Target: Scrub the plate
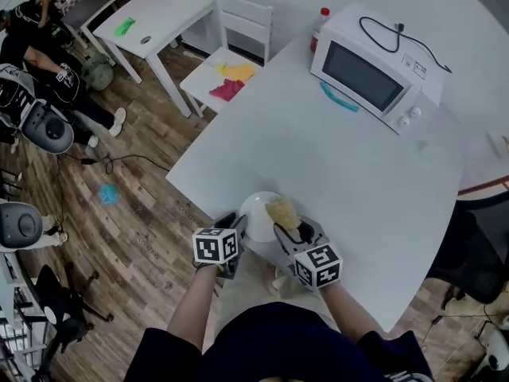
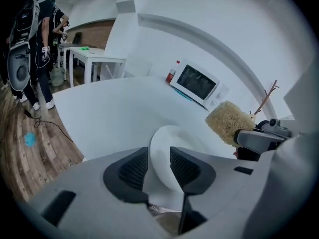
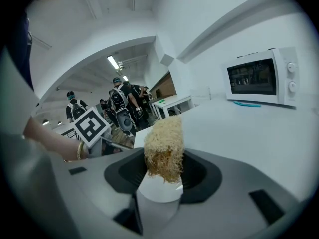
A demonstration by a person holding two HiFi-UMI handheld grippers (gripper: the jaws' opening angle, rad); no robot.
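A white plate [image 1: 256, 211] lies near the front edge of the white table [image 1: 358, 181]. In the left gripper view the plate [image 2: 172, 138] has its rim between the jaws of my left gripper [image 2: 158, 154], which stand apart around it and do not press on it. In the head view the left gripper [image 1: 236, 224] is at the plate's left side. My right gripper [image 3: 162, 159] is shut on a tan fibrous scrubber [image 3: 163, 148] with a white base. The scrubber [image 1: 282, 212] hovers over the plate's right edge, just ahead of the right gripper [image 1: 291, 231].
A white microwave [image 1: 374, 66] stands at the table's back right, with a red-capped bottle [image 1: 320, 24] behind it and a teal strip [image 1: 338, 98] in front of it. A white chair [image 1: 227, 74] holding yellow and pink cloths and a small white table [image 1: 155, 14] stand at the far left. People stand on the wooden floor [image 1: 135, 213].
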